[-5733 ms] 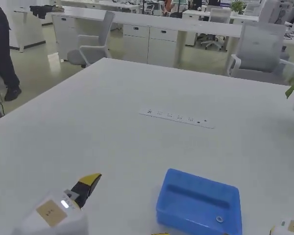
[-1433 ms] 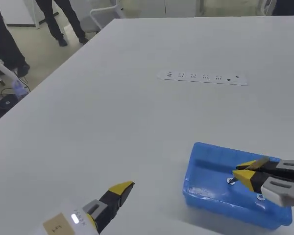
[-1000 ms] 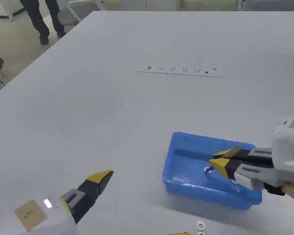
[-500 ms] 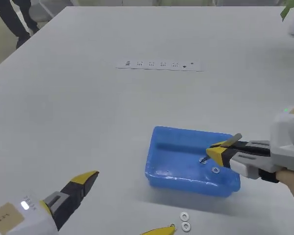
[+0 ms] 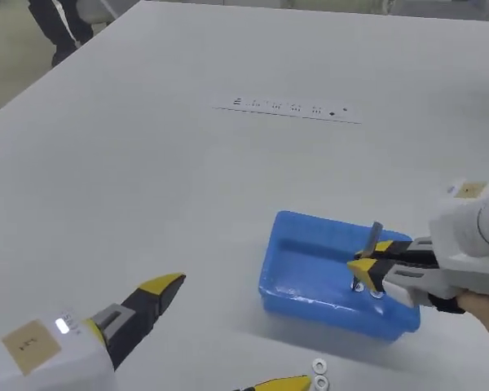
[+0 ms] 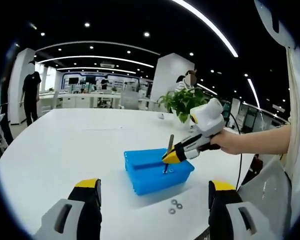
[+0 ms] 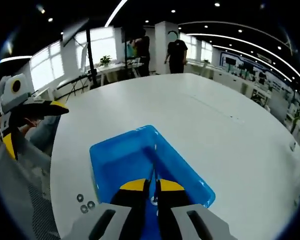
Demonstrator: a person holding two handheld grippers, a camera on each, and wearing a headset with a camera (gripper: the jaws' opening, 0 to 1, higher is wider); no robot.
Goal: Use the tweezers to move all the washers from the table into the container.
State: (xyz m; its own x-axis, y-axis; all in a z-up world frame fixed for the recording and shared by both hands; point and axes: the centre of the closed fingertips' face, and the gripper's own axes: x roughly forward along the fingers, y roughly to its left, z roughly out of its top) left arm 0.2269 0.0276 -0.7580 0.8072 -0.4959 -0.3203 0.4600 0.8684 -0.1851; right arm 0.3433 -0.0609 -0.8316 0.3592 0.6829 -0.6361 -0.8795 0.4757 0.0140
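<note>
right gripper (image 5: 365, 265) clamped on thin grey tweezers (image 5: 376, 231), tips inside blue container (image 5: 310, 252); 2 small silver washers (image 5: 319, 365) just outside it; left gripper (image 6: 154, 184) jaws spread wide

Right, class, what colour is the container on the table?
The container is blue; the head view shows it best.

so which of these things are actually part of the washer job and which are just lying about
Part of the job: tweezers, clamped in the right gripper; blue container; two washers on the table.
Just lying about: socket strip; potted plant.
</note>
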